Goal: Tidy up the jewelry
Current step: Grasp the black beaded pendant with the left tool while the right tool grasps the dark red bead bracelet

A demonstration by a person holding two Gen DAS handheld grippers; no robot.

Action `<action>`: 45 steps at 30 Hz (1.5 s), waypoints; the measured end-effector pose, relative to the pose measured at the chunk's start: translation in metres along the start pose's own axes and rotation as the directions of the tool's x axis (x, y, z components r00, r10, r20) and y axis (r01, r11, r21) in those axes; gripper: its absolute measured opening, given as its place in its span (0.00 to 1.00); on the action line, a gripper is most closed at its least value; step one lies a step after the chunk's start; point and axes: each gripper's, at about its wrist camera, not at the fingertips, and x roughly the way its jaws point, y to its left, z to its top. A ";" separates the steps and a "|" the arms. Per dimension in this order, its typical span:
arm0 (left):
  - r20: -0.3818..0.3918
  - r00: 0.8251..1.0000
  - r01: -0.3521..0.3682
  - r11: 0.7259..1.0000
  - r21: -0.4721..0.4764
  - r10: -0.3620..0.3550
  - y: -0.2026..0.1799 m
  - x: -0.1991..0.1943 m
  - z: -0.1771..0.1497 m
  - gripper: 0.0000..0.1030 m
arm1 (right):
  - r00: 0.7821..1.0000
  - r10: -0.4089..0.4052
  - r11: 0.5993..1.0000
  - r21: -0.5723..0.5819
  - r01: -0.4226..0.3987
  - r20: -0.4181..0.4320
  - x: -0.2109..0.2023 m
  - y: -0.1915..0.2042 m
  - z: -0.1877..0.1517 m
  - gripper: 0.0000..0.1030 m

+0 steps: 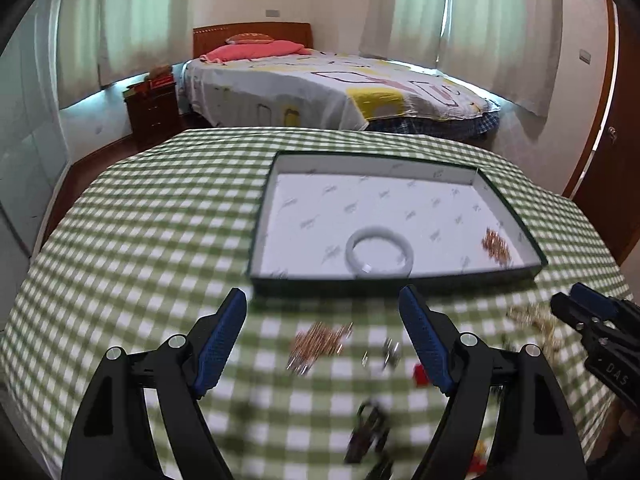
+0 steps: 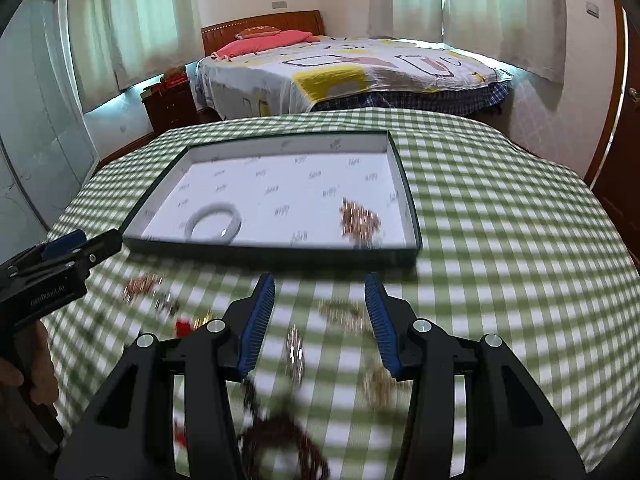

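A shallow dark-rimmed box (image 1: 394, 286) (image 2: 276, 254) with a white lining lies on the checked table. In it are a pale bangle (image 1: 379, 254) (image 2: 216, 223) and a rose-gold chain heap (image 1: 497, 248) (image 2: 359, 222). My left gripper (image 1: 322, 312) is open over a rose-gold chain (image 1: 320, 342) and a silver piece (image 1: 390, 352). My right gripper (image 2: 320, 296) is open above a gold chain (image 2: 344, 314) and a silver piece (image 2: 294, 354). Dark beads (image 2: 280, 436) lie near the camera. All loose pieces are blurred.
The green checked tablecloth (image 1: 160, 220) (image 2: 500, 220) covers the table. A small red item (image 1: 420, 374) (image 2: 184, 326) and a dark piece (image 1: 368, 428) lie loose on it. The right gripper shows in the left view (image 1: 580, 312). A bed (image 1: 320, 80) stands behind.
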 end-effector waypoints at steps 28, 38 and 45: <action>-0.065 0.996 -0.066 0.997 -0.029 0.064 0.027 -0.047 -0.086 0.74 | 0.997 0.035 0.999 0.005 -0.034 -0.068 -0.009 0.018 -0.084 0.59; -0.076 0.995 -0.064 0.998 -0.018 0.062 0.024 -0.044 -0.087 0.74 | 0.995 0.030 0.999 -0.012 -0.031 -0.100 0.000 0.023 -0.086 0.65; -0.079 0.996 -0.051 0.999 0.001 0.050 0.018 -0.043 -0.088 0.74 | 0.995 -0.032 0.997 -0.066 0.026 -0.094 -0.002 0.023 -0.093 0.49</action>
